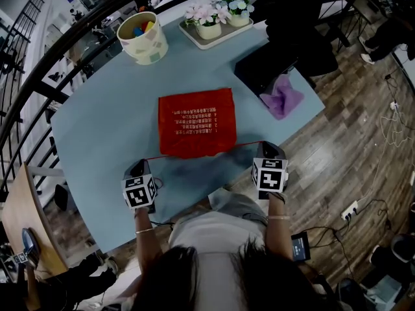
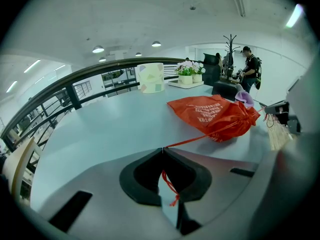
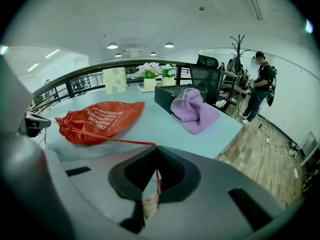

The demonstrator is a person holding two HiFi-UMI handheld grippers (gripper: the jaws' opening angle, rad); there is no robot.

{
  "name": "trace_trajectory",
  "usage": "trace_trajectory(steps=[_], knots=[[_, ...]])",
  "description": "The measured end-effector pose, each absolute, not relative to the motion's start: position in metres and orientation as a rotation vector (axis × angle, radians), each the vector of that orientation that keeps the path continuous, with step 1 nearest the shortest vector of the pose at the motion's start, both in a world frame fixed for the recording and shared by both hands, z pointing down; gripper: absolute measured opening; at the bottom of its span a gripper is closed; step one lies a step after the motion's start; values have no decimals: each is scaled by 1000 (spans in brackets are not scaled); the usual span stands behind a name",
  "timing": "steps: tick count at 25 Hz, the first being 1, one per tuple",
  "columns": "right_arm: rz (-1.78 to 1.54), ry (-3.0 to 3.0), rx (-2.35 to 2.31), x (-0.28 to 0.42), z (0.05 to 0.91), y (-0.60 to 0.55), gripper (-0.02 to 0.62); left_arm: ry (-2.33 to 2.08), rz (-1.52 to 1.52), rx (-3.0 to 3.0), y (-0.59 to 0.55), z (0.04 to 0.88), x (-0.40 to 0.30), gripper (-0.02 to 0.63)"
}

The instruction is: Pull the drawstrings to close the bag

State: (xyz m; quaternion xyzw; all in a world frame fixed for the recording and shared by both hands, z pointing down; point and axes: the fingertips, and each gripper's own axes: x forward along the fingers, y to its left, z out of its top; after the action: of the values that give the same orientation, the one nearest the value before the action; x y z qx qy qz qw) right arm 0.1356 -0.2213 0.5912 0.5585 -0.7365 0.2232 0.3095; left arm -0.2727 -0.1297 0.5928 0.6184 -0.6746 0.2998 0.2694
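Left claw (image 2: pixel 162 150) pressed shut on left cord (image 2: pixel 192 140). Right claw (image 3: pixel 153 147) pinched right cord (image 3: pixel 112 140). Bag (image 1: pixel 196 122) lay on bench (image 1: pixel 97 115), ahead, between claws, mouth partly gathered, facing them. Cords ran taut inward from each claw to mouth. Next pull likely outward, claws apart.

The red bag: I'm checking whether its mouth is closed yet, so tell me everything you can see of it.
The red bag looks like thin, crinkly fabric with white print on its upper face. It lies flat on the blue table, its mouth, toward the person, bunched into folds. Its left drawstring runs taut into the shut left gripper, its right drawstring into the shut right gripper. Nothing else touches it.
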Motion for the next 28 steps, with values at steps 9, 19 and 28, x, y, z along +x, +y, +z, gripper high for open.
trace_trajectory(steps=[9, 19, 28], knots=[[594, -1937, 1488, 137, 592, -223, 26, -1815, 795, 1659, -131, 595, -279, 20], [594, -1926, 1490, 138, 594, -225, 26, -1798, 792, 1665, -135, 597, -282, 20], [637, -1939, 1455, 130, 597, -223, 26, -1695, 757, 1664, -131, 607, -277, 20]])
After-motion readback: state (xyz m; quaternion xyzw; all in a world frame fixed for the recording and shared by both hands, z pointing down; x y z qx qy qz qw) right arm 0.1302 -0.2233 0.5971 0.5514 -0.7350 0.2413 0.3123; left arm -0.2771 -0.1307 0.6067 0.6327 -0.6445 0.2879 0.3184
